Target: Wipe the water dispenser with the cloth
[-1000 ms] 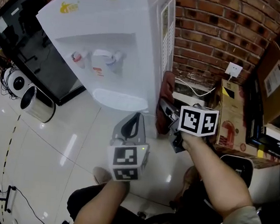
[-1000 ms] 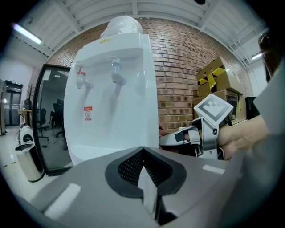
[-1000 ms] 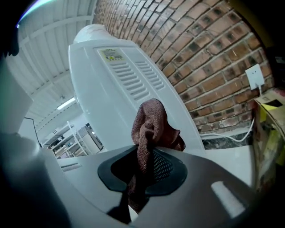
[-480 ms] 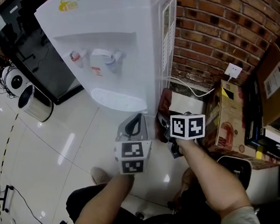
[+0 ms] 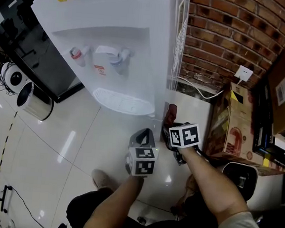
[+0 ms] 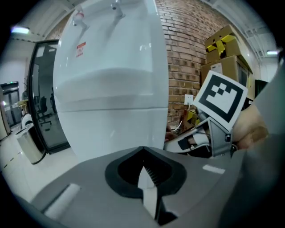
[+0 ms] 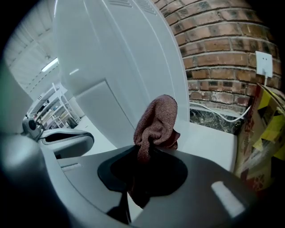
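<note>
Head view, frame centre: one red cloth sits at the lone white dispenser's lower right corner, with two taps upper left. Only the right gripper view shows the right gripper pinching the cloth. The left gripper is pressed together, empty.

Open tiled floor lies in front of the water dispenser, so I have free swing leftward as far as the bin. Along the dispenser's right side the lane is tight: brick wall behind, a cardboard box close alongside, and a white cable low across the back. My left gripper crowds the right gripper.
</note>
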Available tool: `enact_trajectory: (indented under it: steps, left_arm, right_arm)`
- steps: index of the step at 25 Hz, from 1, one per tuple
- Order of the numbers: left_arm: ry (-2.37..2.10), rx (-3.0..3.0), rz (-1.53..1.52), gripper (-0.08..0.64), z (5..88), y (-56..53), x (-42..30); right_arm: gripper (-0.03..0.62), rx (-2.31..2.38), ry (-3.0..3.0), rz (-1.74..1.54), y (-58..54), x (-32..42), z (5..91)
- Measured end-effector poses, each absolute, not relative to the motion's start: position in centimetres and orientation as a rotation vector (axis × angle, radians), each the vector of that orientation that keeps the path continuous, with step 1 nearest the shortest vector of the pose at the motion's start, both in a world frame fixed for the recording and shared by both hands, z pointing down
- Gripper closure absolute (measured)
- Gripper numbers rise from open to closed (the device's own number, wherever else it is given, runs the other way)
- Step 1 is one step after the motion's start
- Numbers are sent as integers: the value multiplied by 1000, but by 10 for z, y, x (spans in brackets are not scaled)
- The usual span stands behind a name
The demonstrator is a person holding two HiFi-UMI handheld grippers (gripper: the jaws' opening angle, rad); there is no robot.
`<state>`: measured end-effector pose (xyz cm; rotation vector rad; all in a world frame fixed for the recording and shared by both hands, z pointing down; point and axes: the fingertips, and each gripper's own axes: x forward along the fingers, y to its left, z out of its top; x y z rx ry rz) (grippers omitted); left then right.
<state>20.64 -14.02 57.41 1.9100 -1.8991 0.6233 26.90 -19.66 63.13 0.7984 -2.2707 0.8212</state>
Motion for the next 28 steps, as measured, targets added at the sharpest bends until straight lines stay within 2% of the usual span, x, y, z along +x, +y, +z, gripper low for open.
enact_trajectory:
  steps: [6, 12, 15, 20, 24, 28]
  left_arm:
    - [-1838, 1813, 646, 560, 614, -141, 193]
    - [-1757, 1841, 709, 560, 635, -140, 201]
    - [-1742, 1829, 714, 560, 636, -137, 195]
    - [-1746, 1776, 708, 560, 641, -129, 184]
    - [-1758, 1794, 690, 560, 633, -134, 188]
    - [-1773, 1834, 632, 560, 608, -135, 201]
  right_arm:
    - [520, 682, -2153, 718, -188, 268, 681]
    - [522, 686, -2062, 790, -192, 268, 728]
    - [522, 745, -2034, 895, -188, 270, 758]
    - [523, 895, -2021, 1260, -170, 271, 798]
    - [523, 923, -2029, 1216, -168, 273, 795]
    - [523, 1078, -2090, 1173, -194, 300, 755]
